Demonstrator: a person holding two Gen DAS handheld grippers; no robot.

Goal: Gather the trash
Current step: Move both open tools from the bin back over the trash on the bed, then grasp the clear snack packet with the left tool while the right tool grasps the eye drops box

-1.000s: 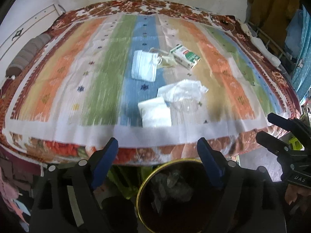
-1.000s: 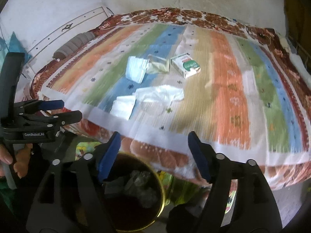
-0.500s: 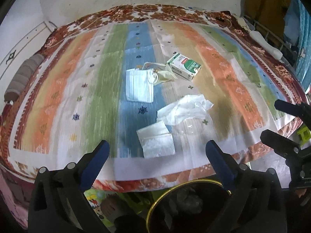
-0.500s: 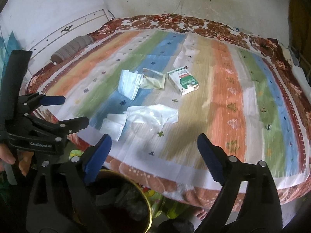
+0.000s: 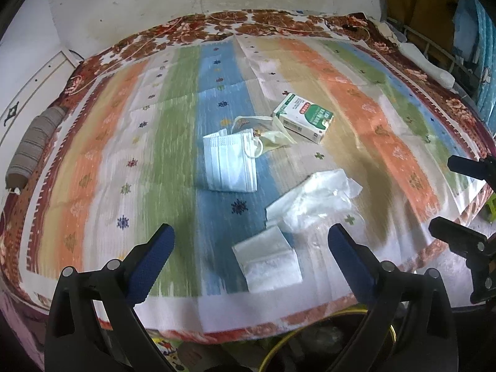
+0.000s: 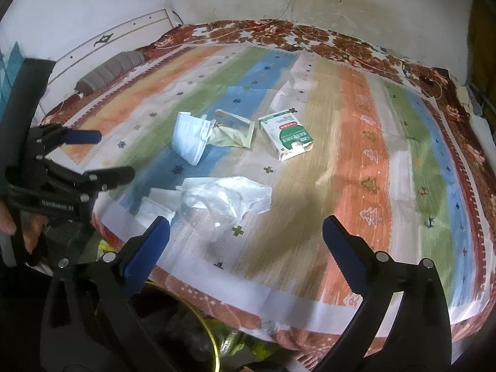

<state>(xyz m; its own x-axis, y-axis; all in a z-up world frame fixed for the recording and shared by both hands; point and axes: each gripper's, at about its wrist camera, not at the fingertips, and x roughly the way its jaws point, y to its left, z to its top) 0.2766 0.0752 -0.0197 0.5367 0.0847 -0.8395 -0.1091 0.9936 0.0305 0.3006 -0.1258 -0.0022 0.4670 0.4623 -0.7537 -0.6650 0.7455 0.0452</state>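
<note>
Both claws have just been opening and now stand wide and empty: the left claw (image 5: pixel 248 245) hangs over the folded white tissue square (image 5: pixel 267 263) near the bed's edge, the right claw (image 6: pixel 246 235) by the crumpled clear plastic bag (image 6: pixel 226 200). This looks like reaching for the next pieces. Each must lower, straddle its piece and close. The dark gold-rimmed bin (image 6: pixel 198 341) waits below.

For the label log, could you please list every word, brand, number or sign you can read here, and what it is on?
"GenRobot.AI": in white on the body of the left gripper, seen from the right wrist.
Green and white carton: printing with a red patch, too small and blurred to read.
Nothing else carries readable text.
</note>
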